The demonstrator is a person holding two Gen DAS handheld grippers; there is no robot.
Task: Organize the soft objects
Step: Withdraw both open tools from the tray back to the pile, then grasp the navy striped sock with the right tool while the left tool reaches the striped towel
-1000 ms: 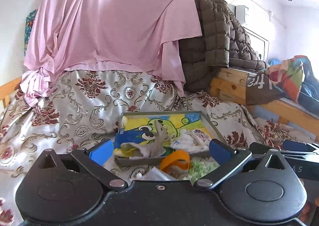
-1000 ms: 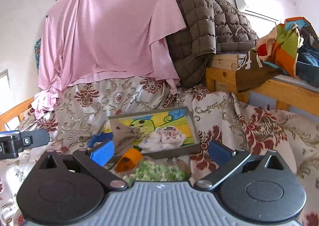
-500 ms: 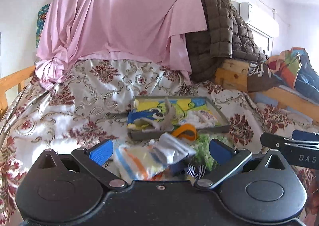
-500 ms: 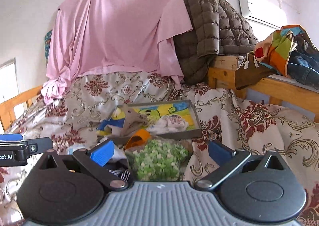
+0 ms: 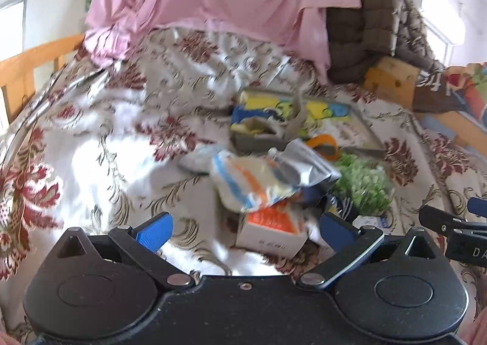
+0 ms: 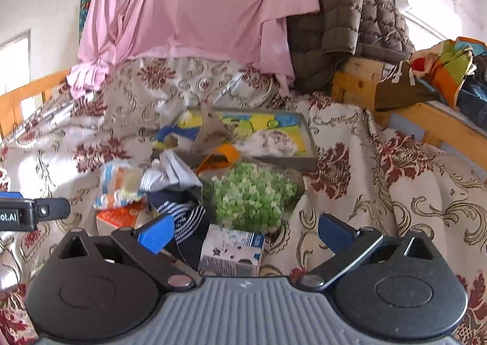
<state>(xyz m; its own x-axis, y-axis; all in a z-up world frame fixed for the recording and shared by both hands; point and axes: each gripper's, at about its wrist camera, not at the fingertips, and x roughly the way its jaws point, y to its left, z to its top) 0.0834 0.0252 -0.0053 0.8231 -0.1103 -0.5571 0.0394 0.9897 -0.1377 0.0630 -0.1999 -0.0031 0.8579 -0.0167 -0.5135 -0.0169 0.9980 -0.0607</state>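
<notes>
Both grippers, left (image 5: 245, 227) and right (image 6: 245, 230), are hovering with fingers spread wide and gripping nothing, the pile of pouches (image 5: 261, 177) and green bundle (image 6: 249, 195) lying just ahead, likely awaiting transfer into the tray (image 6: 309, 147) beyond.

Bedspread (image 6: 380, 192) cream, maroon floral; sheet (image 6: 197, 4) pink; jacket (image 6: 350, 19) brown quilted; sock (image 6: 185, 220) navy, white-striped

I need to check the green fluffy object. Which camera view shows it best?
The right wrist view: the green fluffy object lies sharp and central there. The left wrist view shows it blurred at the right, partly behind the silver pouch.
</notes>
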